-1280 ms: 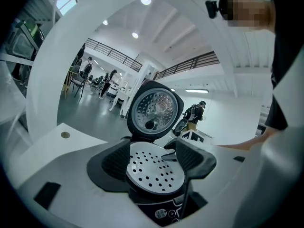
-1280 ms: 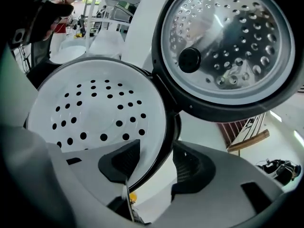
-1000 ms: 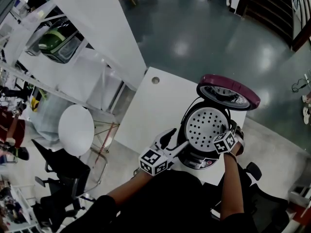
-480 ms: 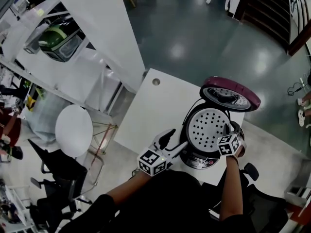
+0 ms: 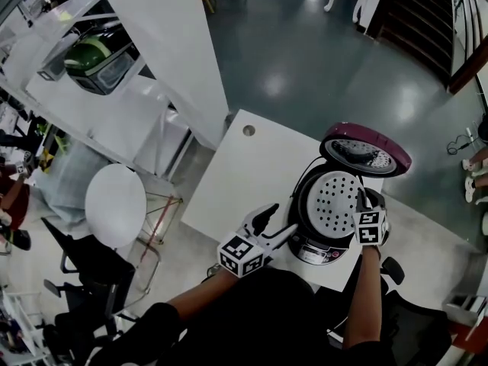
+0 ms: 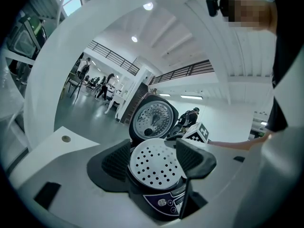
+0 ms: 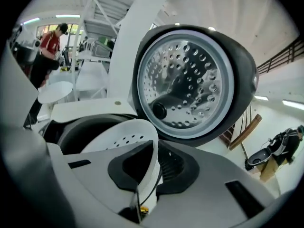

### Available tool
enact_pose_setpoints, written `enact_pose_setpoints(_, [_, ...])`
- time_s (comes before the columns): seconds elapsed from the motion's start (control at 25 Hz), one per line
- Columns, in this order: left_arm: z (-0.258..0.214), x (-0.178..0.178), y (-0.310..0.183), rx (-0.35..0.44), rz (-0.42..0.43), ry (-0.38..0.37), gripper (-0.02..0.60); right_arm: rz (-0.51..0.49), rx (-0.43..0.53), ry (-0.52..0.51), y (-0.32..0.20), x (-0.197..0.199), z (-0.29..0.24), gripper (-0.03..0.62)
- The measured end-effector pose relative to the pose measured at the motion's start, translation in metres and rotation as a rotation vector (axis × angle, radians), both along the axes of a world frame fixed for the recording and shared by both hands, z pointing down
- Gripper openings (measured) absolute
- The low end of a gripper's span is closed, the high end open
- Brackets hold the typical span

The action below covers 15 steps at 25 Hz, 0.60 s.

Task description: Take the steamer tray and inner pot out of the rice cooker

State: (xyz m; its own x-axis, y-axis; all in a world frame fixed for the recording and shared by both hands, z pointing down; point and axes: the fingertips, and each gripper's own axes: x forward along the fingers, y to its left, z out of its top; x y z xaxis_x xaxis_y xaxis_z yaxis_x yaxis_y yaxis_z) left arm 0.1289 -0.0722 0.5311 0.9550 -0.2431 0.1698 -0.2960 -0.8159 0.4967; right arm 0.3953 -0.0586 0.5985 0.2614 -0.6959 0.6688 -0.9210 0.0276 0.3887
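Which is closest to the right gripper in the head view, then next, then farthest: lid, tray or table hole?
1. The tray, at the right gripper: its jaws have just been closing, pinching the tray's rim.
2. The lid, open, just behind the cooker.
3. The table hole, far off at the left.

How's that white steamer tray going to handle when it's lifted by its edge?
Probably light: the steamer tray is thin, perforated plastic. It looks stiff, though its rim may flex where the right tongs, which have just been closing, pinch it. Held at one edge, it tilts in the rice cooker, so it may swing.
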Motion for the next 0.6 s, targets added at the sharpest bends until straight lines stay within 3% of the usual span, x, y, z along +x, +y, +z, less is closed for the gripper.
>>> enact_pose_setpoints(0.2, [-0.003,-0.011,0.002,-0.010,0.006,0.018,0.279,0.004,0.038,0.008,-0.001,-0.008,-0.020,0.020])
enact_pose_setpoints(0.6, [-0.014,-0.042,0.000,-0.017,0.010,0.055,0.279,-0.024,0.036,0.135,-0.003,-0.032,-0.060,0.020])
